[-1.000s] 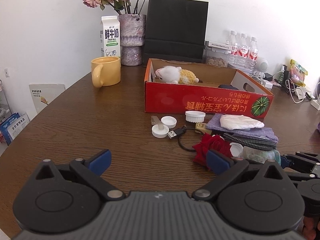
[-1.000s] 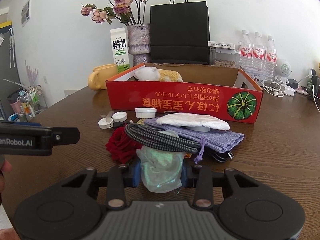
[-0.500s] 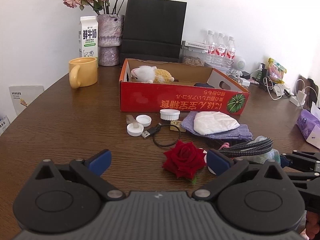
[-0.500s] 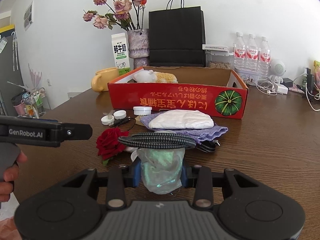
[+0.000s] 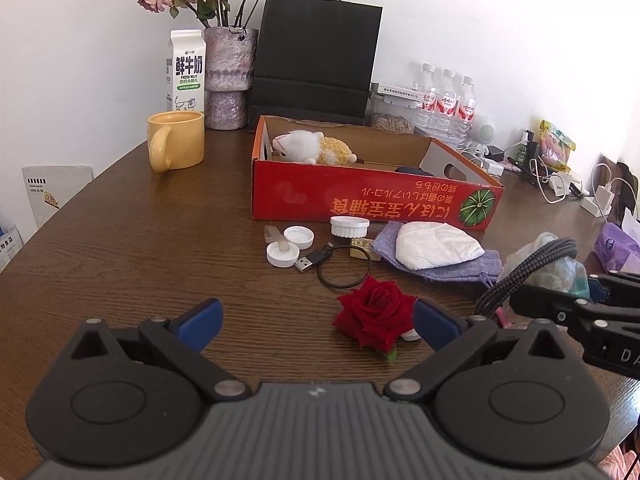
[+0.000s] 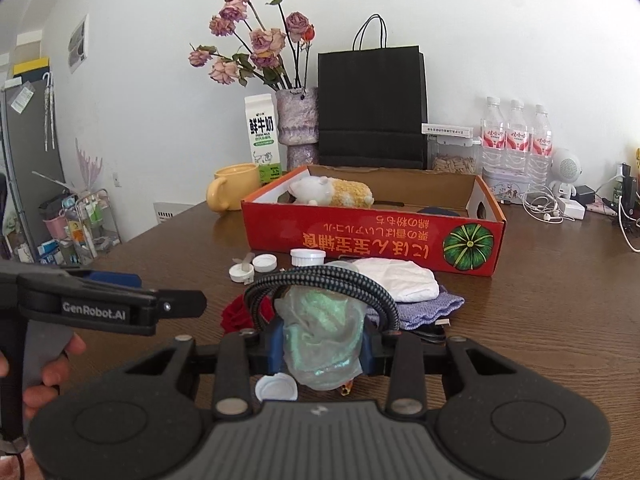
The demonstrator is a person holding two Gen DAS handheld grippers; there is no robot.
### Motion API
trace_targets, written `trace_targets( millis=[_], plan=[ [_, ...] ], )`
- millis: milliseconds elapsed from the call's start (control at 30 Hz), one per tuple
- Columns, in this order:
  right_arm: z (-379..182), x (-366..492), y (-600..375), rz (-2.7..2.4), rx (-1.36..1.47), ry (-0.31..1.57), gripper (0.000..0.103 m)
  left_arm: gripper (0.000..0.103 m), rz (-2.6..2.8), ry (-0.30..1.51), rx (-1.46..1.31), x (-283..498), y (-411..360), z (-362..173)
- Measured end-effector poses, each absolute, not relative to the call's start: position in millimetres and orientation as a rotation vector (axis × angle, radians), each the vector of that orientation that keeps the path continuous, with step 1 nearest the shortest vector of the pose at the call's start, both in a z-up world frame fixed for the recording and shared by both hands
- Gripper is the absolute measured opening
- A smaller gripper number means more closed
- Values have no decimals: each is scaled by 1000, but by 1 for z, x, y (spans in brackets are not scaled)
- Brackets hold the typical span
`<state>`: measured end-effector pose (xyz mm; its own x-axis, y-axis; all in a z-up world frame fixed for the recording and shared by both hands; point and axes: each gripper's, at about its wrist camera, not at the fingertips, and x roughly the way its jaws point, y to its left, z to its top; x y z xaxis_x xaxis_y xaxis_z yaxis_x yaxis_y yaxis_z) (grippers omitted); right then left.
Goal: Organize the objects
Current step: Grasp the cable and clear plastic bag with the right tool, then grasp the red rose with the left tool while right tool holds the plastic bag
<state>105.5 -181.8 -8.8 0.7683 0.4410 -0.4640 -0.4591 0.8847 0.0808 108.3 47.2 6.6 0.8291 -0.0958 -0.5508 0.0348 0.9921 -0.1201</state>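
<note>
Holding a crumpled bag (image 6: 320,344) w/ a braided cable (image 6: 320,280) draped loose on top, right gripper (image 6: 320,354) is clamped above the table's (image 6: 540,320) near edge. Left gripper (image 5: 316,316) gapes wide, empty, nr the rose (image 5: 376,316). Risk: cable, not pinched, may slide off en route to the box (image 6: 372,236).

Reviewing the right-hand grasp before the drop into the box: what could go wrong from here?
1. The right gripper is shut on the crumpled plastic bag only; the braided cable is merely draped over the bag and could slide off in transit.
2. A cable loop hangs toward the purple pouch and might snag it.
3. The red box has a raised front wall; a low carry could clip it.
</note>
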Motion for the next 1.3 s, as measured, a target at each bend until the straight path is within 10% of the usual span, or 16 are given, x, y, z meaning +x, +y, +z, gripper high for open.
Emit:
trace_targets(
  millis=[1033, 1133, 1300],
  plan=[
    [-14, 123, -180, 514, -118, 597, 33, 100, -294, 466, 243, 98, -11, -17],
    [-14, 123, -179, 539, -110, 610, 33, 91, -354, 416, 298, 95, -22, -22],
    [-14, 122, -173, 566, -108, 614, 33, 16, -429, 436, 295, 103, -32, -28]
  ],
)
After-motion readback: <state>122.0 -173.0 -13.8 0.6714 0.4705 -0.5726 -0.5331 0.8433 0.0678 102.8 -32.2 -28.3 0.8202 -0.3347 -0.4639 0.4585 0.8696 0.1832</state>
